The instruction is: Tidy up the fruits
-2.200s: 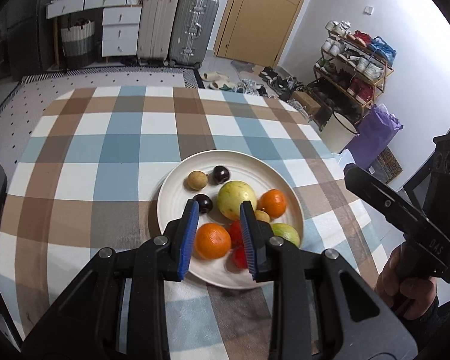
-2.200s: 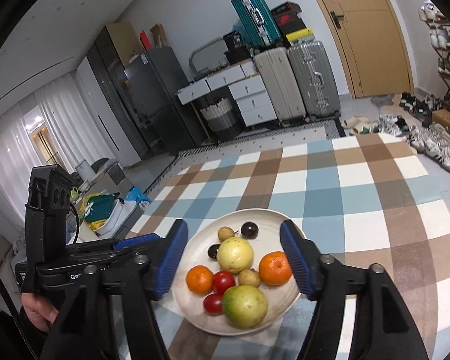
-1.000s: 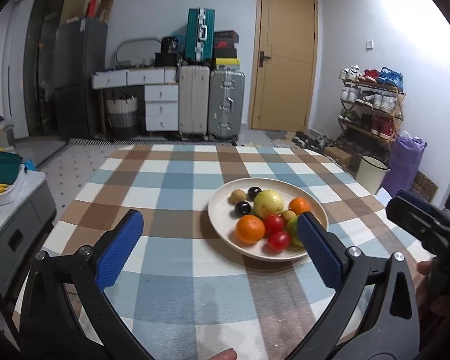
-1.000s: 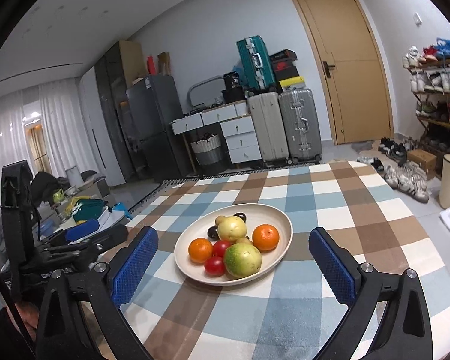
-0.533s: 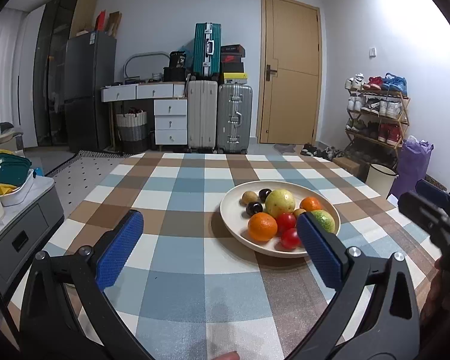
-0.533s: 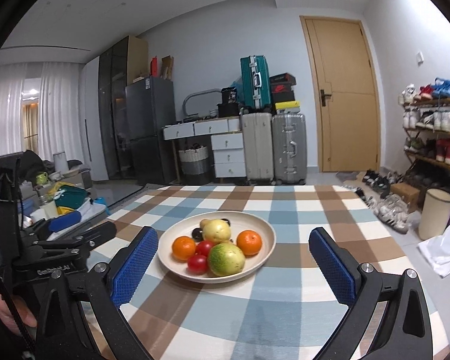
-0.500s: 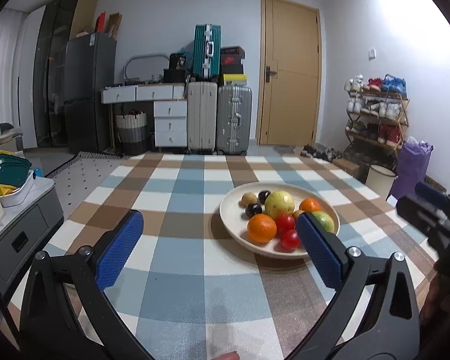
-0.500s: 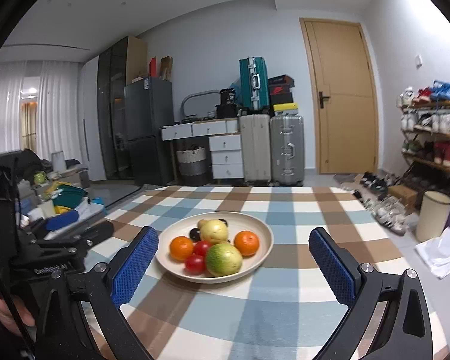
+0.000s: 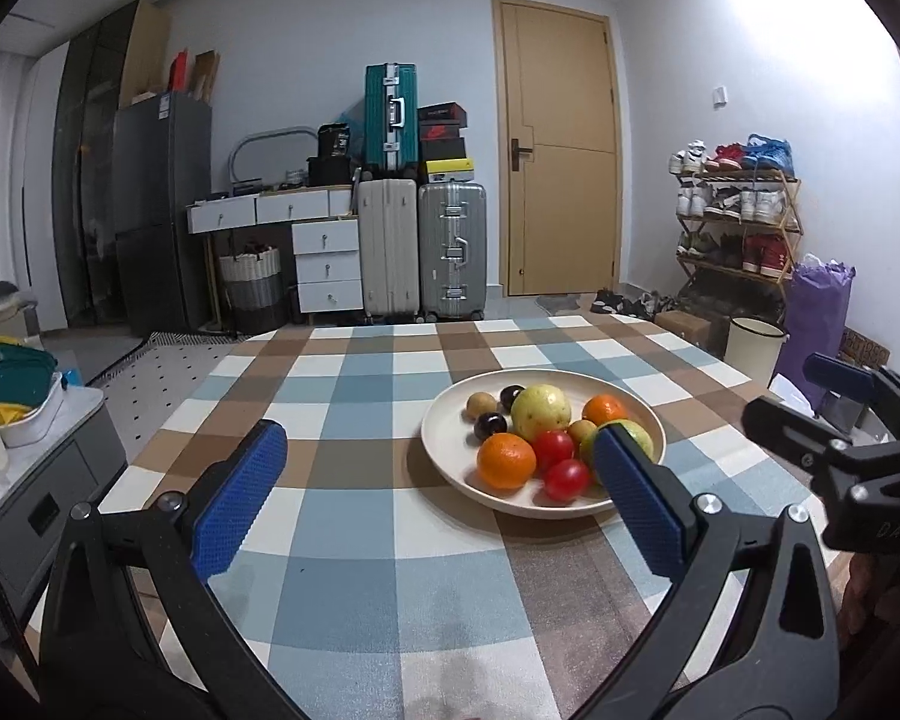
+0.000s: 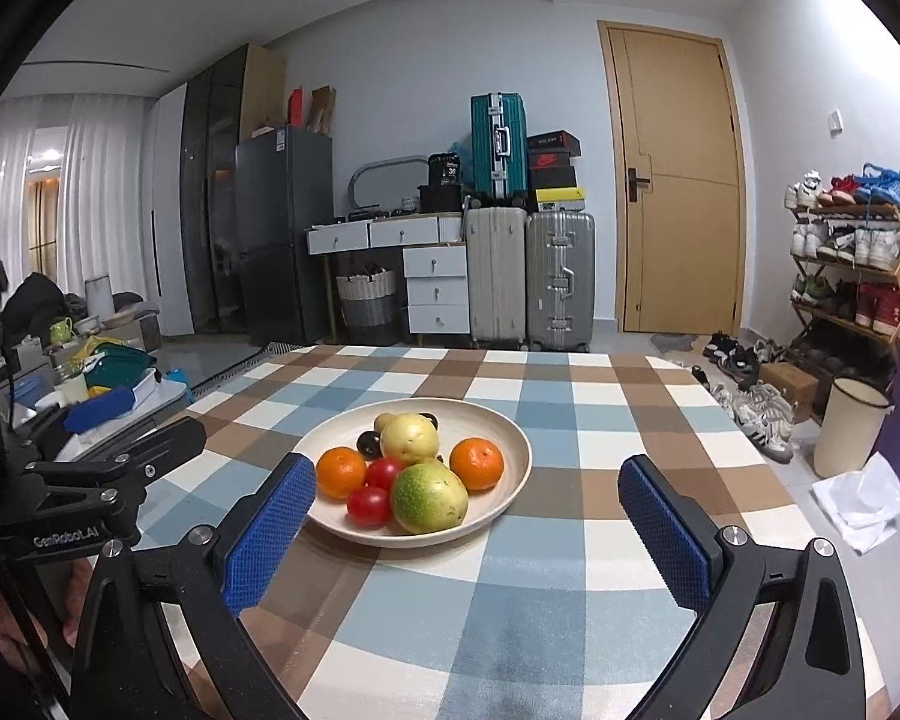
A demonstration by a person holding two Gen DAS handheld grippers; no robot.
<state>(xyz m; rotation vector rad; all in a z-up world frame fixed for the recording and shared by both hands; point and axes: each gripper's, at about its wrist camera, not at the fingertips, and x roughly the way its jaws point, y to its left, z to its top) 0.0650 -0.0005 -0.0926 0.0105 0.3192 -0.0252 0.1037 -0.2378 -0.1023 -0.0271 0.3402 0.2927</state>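
A cream plate point(image 10: 513, 438) on the checked table point(image 10: 570, 594) holds the fruits: two oranges, red tomatoes, a green-yellow guava point(image 10: 429, 496), a yellow one and small dark plums. Both the left gripper point(image 9: 438, 495) and right gripper point(image 10: 465, 531) hang empty, jaws wide apart. Only the right wrist view shows the guava whole; the left gripper's finger half hides it.

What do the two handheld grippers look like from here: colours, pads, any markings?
Both are black plastic frames with silver screws and blue, textured finger pads. The left gripper carries white "GenRobot.AI" lettering on its body in the right wrist view; the right gripper shows faint embossed characters in the left wrist view, too blurred to read reliably.
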